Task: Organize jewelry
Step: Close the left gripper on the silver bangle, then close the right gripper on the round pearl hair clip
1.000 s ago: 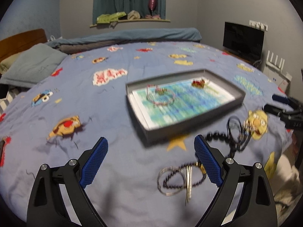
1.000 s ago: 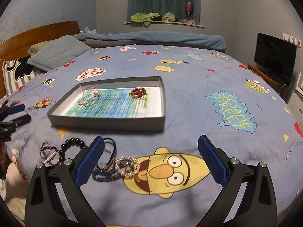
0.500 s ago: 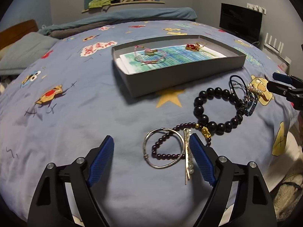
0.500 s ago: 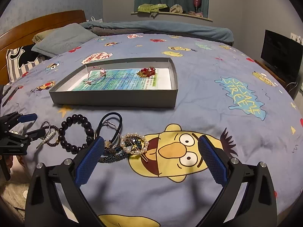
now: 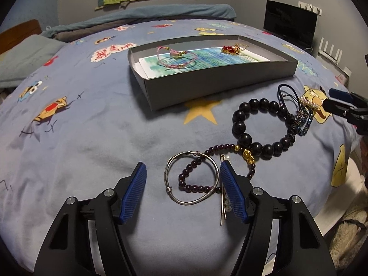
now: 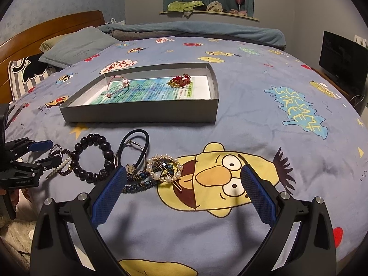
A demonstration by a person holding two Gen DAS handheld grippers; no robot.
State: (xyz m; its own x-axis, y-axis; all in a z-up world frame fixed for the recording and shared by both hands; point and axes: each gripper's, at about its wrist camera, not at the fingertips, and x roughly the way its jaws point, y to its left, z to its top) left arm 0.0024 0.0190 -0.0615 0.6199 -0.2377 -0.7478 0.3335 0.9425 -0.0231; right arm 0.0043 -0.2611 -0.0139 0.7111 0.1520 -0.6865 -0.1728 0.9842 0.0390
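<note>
A grey tray (image 5: 216, 85) (image 6: 142, 112) on the blue bedspread holds a pink bracelet (image 5: 177, 57) and a red brooch (image 5: 232, 49). Loose jewelry lies in front of it. My left gripper (image 5: 182, 179) is open, low over a silver bangle (image 5: 191, 178) and a small dark bead bracelet (image 5: 195, 174); a pearl hairpin (image 5: 224, 203) lies by its right finger. A large black bead bracelet (image 5: 260, 128) lies beyond. My right gripper (image 6: 184, 184) is open just before a pearl ring clip (image 6: 164, 168), a blue beaded piece (image 6: 138, 184) and a black hair tie (image 6: 135, 142).
Pillows (image 6: 76, 46) and a wooden headboard (image 6: 46, 27) are at the far left. A folded blanket (image 6: 195, 31) lies across the far end of the bed. A black monitor (image 5: 289, 20) stands to the right. The bed edge drops off near the jewelry.
My left gripper has moved down and forward to the silver bangle and bead bracelet. My right gripper has moved down toward the pearl clip and hair tie. Both stay open.
</note>
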